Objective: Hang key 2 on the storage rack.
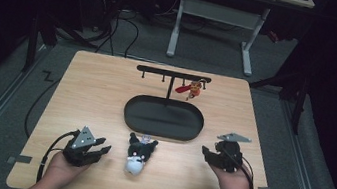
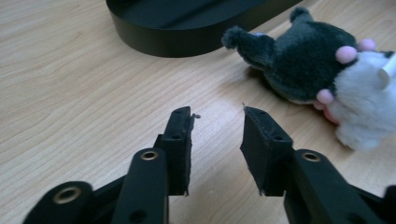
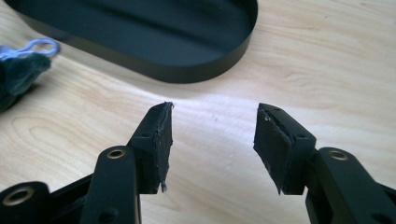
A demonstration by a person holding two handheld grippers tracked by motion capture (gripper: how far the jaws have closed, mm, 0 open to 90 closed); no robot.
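High view: a plush toy (image 1: pixel 139 155) lies on the table (image 1: pixel 96 89) between both grippers, just before the black tray (image 1: pixel 163 118); nothing lifted yet.

Left gripper view: left gripper (image 2: pixel 215 135) gapes, empty, toy near.

Right gripper view: right gripper (image 3: pixel 212 133) released; likely one closes on the toy next.

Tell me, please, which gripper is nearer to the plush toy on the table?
The left. The left gripper sits just to the left of the plush toy, jaws open toward it. The right gripper is farther off on the toy's other side, near the tray.
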